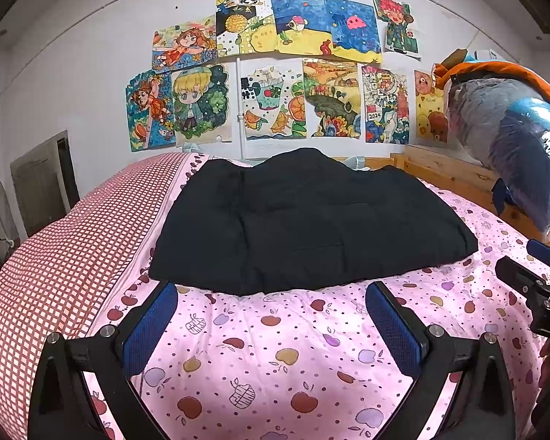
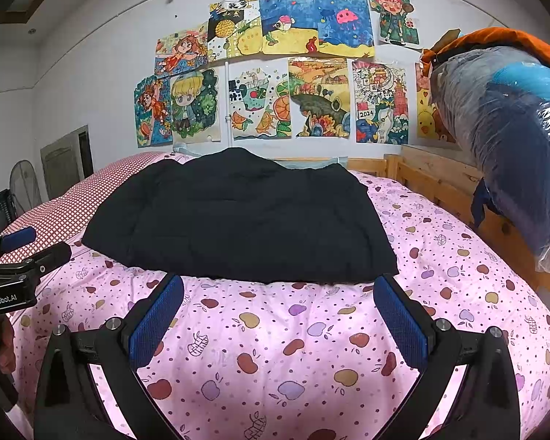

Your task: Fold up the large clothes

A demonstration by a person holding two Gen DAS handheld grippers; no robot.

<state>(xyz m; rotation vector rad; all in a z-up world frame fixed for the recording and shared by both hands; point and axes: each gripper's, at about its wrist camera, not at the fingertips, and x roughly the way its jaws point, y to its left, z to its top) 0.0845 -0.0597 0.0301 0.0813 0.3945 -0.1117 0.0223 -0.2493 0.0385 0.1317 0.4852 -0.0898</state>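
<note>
A black padded garment [image 1: 304,220] lies folded into a broad rectangle on the pink apple-print bedcover [image 1: 275,348]; it also shows in the right wrist view [image 2: 238,220]. My left gripper [image 1: 271,293] is open and empty, hovering just short of the garment's near edge. My right gripper [image 2: 278,286] is open and empty, also just in front of the near edge, toward its right half. Each gripper appears at the side of the other's view: the right one [image 1: 531,275] and the left one [image 2: 22,253].
A red-checked quilt [image 1: 62,264] lies along the bed's left side. A wooden bed rail [image 1: 454,176] runs at the right, with a plastic-wrapped bundle [image 1: 517,139] on it. Drawings [image 1: 282,73] cover the wall behind. A fan [image 2: 25,183] stands far left.
</note>
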